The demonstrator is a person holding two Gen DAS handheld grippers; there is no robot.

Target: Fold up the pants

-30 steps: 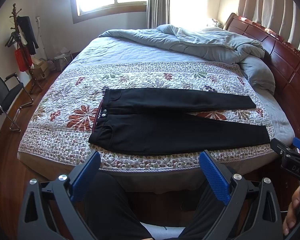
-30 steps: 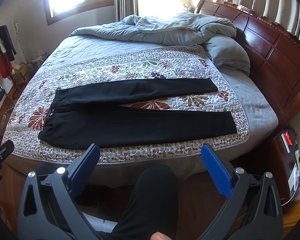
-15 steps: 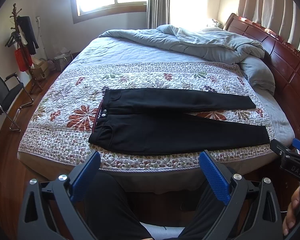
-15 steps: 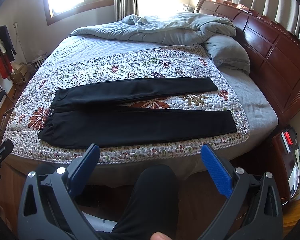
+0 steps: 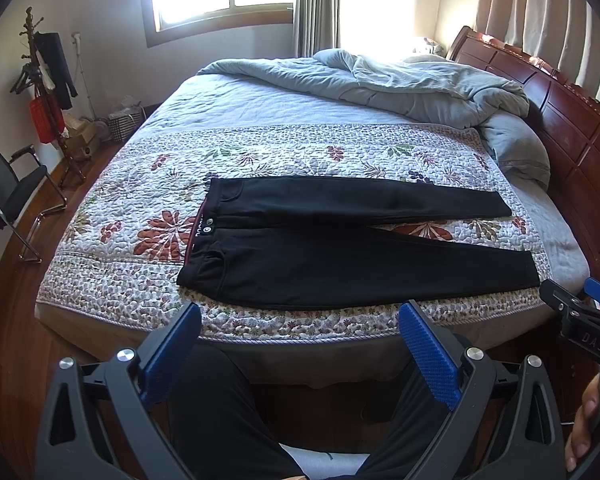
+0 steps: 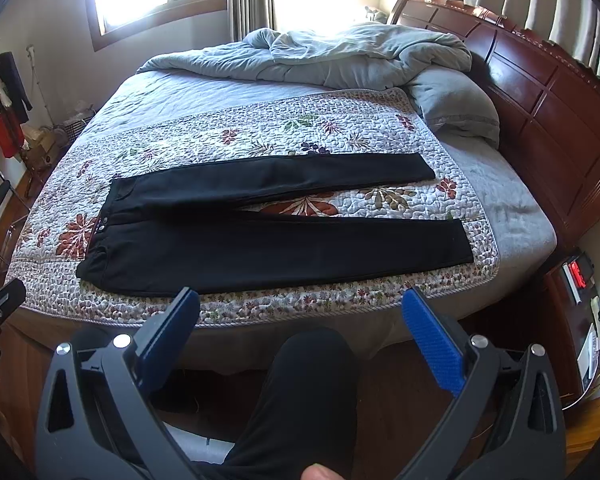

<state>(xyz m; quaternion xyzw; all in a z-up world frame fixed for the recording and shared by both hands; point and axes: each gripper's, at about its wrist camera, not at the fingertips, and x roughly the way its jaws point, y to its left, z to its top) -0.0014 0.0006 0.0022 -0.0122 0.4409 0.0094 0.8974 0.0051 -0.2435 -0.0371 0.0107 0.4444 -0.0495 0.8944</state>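
Black pants (image 5: 340,248) (image 6: 268,236) lie flat and spread on the floral quilt (image 5: 148,184) (image 6: 204,136), waistband to the left, both legs stretching right in a narrow V. My left gripper (image 5: 300,320) hangs open short of the bed's near edge, clear of the pants, nothing between its blue pads (image 5: 426,350). Open and empty as well, my right gripper (image 6: 300,308) is held back over the near edge, its blue pads (image 6: 430,340) wide apart. The right gripper's tip (image 5: 572,312) shows at the right rim of the left wrist view.
A rumpled grey duvet (image 5: 400,84) (image 6: 340,60) and pillow cover the far side of the bed. A dark wooden headboard (image 5: 572,120) (image 6: 548,96) runs along the right. The person's dark-trousered legs (image 5: 220,408) (image 6: 300,392) stand below the grippers. A chair (image 5: 8,196) and coat stand (image 5: 44,80) are left.
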